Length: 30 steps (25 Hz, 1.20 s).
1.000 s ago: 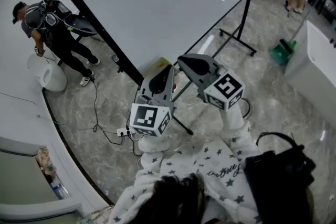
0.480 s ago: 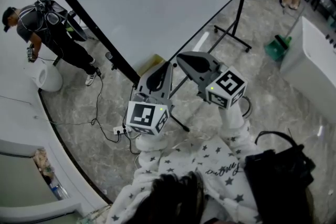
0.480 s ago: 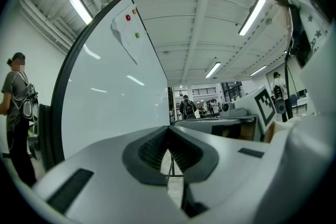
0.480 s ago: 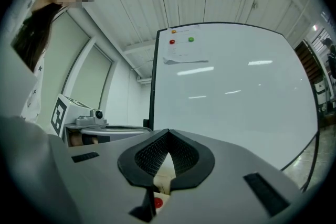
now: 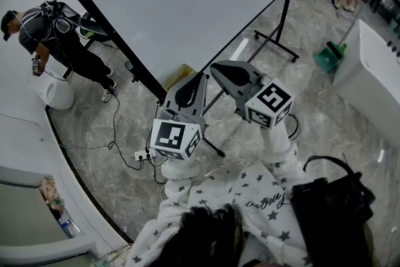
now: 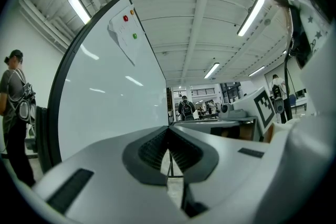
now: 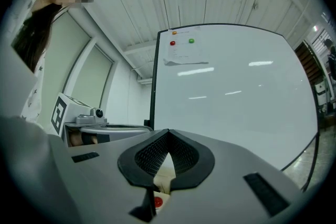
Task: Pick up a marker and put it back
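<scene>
Left gripper (image 5: 201, 78), jaws pressed together on nothing, points at the lower edge of the whiteboard (image 5: 187, 3). Right gripper (image 5: 215, 70), just beside it, is also pressed together, empty. Below its jaws shows a small red thing (image 7: 157, 201); whether it is the marker I cannot tell.

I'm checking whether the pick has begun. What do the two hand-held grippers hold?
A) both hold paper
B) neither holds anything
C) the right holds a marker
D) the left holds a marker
B: the left hand-held gripper and the right hand-held gripper each show jaws closed tip to tip, nothing between them.
</scene>
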Each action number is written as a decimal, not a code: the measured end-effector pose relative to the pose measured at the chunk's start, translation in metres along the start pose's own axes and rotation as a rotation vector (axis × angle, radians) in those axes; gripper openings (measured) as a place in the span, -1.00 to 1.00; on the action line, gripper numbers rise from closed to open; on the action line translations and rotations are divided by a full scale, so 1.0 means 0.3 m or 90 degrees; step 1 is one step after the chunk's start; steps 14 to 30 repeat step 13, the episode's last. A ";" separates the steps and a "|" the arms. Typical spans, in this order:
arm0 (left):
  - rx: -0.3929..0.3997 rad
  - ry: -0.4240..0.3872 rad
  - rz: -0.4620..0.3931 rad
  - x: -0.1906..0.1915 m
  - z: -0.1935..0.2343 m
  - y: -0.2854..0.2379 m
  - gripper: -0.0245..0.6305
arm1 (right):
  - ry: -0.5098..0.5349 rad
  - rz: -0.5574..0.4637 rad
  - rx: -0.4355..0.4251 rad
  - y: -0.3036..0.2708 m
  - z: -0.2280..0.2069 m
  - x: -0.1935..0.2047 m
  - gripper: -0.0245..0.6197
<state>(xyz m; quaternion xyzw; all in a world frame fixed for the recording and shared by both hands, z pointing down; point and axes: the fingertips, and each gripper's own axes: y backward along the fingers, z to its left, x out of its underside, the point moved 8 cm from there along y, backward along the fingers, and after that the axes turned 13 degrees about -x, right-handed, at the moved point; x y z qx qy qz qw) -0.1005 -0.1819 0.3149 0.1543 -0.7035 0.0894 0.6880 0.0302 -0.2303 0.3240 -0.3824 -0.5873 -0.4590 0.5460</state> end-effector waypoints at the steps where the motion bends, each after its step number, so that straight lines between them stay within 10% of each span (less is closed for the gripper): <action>1: -0.001 0.000 -0.001 -0.002 0.001 0.000 -0.92 | 0.001 -0.001 0.000 0.000 -0.001 0.000 -0.91; 30: 0.003 0.004 0.003 -0.002 -0.002 0.001 -0.92 | 0.001 0.005 -0.001 -0.001 -0.002 0.005 -0.91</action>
